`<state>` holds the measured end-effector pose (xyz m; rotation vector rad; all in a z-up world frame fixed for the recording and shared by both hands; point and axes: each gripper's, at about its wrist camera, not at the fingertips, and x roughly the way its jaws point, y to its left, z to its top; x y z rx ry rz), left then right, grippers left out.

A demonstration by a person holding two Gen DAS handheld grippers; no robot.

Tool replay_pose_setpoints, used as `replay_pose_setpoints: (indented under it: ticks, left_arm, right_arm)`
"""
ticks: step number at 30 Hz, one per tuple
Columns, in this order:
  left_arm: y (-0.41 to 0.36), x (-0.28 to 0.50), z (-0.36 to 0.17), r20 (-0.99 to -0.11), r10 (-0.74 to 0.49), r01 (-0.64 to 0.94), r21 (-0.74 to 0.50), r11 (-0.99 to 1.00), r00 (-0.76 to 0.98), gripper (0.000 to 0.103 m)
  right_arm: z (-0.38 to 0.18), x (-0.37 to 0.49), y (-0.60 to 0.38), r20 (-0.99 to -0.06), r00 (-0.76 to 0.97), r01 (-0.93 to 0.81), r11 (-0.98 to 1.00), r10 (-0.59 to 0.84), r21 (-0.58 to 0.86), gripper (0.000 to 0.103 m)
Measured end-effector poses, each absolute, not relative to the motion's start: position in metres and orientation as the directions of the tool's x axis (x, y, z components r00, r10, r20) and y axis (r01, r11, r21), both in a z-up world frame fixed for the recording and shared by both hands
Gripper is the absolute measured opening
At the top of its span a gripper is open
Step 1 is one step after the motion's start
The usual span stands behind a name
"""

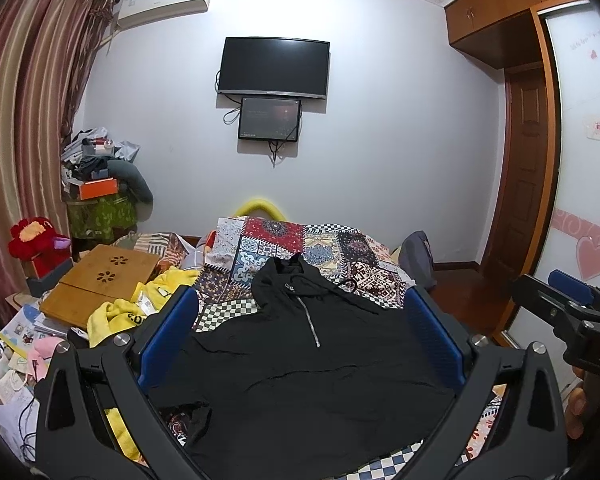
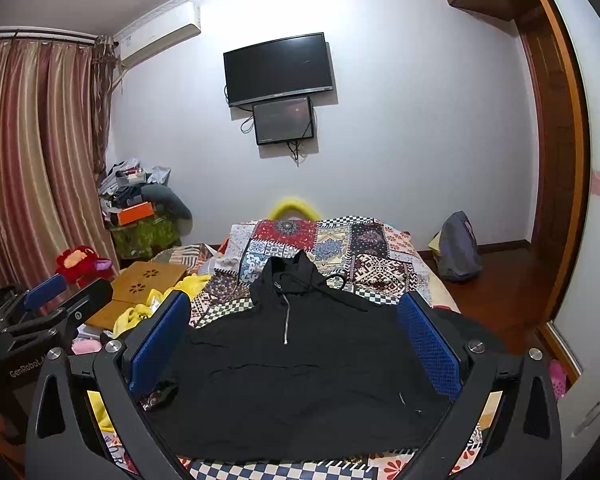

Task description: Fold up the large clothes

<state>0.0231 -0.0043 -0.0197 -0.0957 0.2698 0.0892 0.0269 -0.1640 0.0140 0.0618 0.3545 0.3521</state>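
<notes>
A black hooded top (image 1: 300, 376) with a short metal zip lies spread flat on the patchwork bed cover (image 1: 332, 248), hood pointing away from me; it also shows in the right wrist view (image 2: 296, 384). My left gripper (image 1: 300, 320) is open and empty, held above the near part of the top. My right gripper (image 2: 296, 324) is open and empty too, also above the top. The right gripper shows at the right edge of the left wrist view (image 1: 572, 312); the left gripper shows at the left edge of the right wrist view (image 2: 48, 312).
A wooden lap desk (image 1: 104, 284) and a yellow garment (image 1: 140, 308) lie on the bed's left side, with papers and a red plush toy (image 1: 36, 240) beyond. A grey backpack (image 2: 458, 248) stands on the floor right of the bed. A wardrobe (image 1: 580, 160) is at right.
</notes>
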Motion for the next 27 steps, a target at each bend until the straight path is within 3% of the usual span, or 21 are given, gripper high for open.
replay_pose_setpoints:
  ticks: [27]
  left_arm:
    - [-0.0053,0.0222,-0.0126,-0.267,0.050,-0.071,-0.069,0.995,0.962,0.103]
  right_arm:
    - [0.0100,0.0316,-0.1651,-0.342,0.874,-0.321,0.939,0.344,0.123,0.103]
